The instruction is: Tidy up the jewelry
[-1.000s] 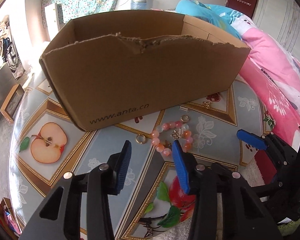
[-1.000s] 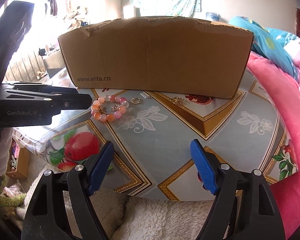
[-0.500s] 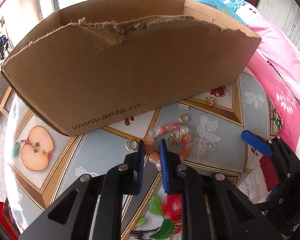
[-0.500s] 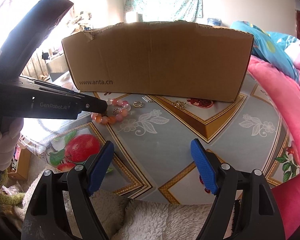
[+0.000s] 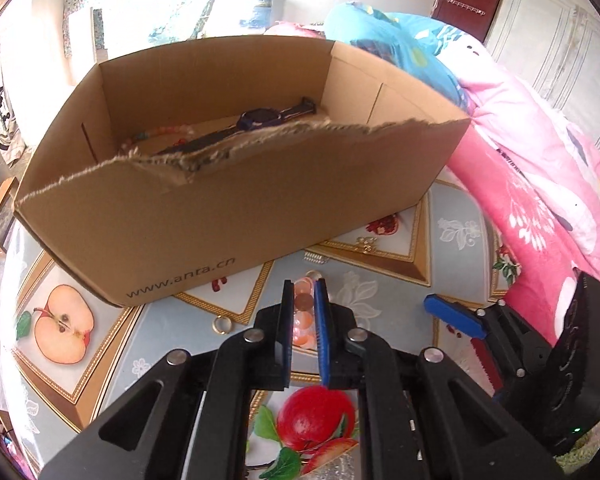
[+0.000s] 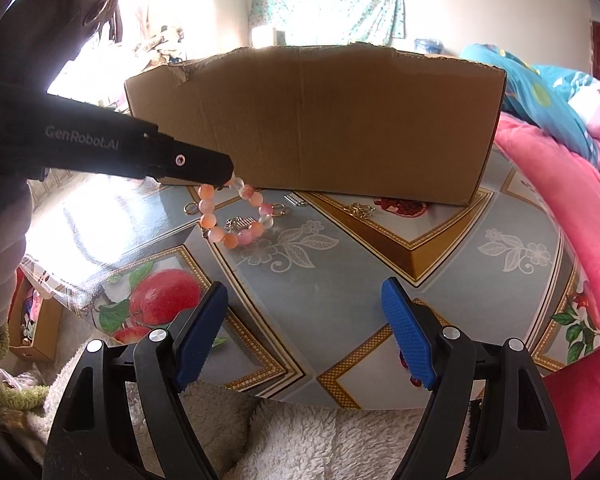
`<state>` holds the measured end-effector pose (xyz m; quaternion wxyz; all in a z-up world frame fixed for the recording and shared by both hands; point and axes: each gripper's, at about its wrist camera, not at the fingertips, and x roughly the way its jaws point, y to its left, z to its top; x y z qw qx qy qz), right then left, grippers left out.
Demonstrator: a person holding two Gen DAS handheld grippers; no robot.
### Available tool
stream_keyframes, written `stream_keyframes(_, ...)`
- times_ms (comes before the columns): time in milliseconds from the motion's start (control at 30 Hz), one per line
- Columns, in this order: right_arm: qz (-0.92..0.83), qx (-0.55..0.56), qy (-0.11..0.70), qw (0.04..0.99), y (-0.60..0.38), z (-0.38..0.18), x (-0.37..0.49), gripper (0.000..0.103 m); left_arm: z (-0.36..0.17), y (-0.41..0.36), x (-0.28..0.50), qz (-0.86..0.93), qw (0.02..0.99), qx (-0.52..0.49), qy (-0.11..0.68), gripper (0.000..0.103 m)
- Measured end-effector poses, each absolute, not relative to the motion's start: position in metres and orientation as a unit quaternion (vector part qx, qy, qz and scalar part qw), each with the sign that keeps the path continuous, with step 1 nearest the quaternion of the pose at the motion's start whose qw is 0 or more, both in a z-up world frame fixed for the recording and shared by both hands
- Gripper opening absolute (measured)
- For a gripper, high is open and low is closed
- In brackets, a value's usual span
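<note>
Now I am pinching the pink and orange beaded bracelet [image 6: 236, 216] in my left gripper [image 5: 304, 320], whose blue pads have just been closing until they are almost together on a bead or two. Seen from my right side, the loop is hanging from the black fingertips with its lower beads just above, or barely brushing, the fruit-patterned glossy tablecloth [image 6: 340, 280]; I cannot tell which. A small gold ring [image 5: 221, 325] is lying on the cloth to the left of my left claw, near the box's front wall.

Behind it the brown torn-edged cardboard box [image 5: 228, 220] is standing open, and a dark blue wristwatch [image 5: 260, 118] and a second string of pale beads [image 5: 160, 134] are already lying inside. Further right, a small gold clasp-like trinket [image 6: 360, 209] and a short silver piece [image 6: 294, 200] are waiting on the cloth close to the box.

My right gripper [image 6: 304, 324] is hovering low over the near edge of the table, its pads spread wide with nothing between them.

I judge this the carry step: the bracelet is gripped but not yet boxed. Next I need to be lifting it clear over the ragged front wall, keeping the dangling loop from snagging the torn edge, then letting go above the box floor.
</note>
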<state>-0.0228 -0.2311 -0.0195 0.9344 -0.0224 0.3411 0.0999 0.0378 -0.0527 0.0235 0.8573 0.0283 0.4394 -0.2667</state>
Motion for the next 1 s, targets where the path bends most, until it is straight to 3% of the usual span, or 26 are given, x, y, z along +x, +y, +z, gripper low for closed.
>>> stream_keyframes(400, 0.101, -0.023, 0.341, 0.935, -0.231, -0.020, -0.023, 0.075, 0.051, -0.019, 0.026, -0.273, 0.860, -0.026, 0.431, 0.009)
stream_keyframes(833, 0.098, -0.022, 0.341, 0.935, -0.228, -0.020, -0.023, 0.075, 0.029, 0.040, 0.032, -0.208, 0.859, -0.084, 0.459, 0.009)
stream_keyframes(1000, 0.098, -0.022, 0.340, 0.935, -0.228, -0.019, -0.023, 0.076, 0.020, 0.044, 0.039, -0.166, 0.867, -0.049, 0.467, 0.010)
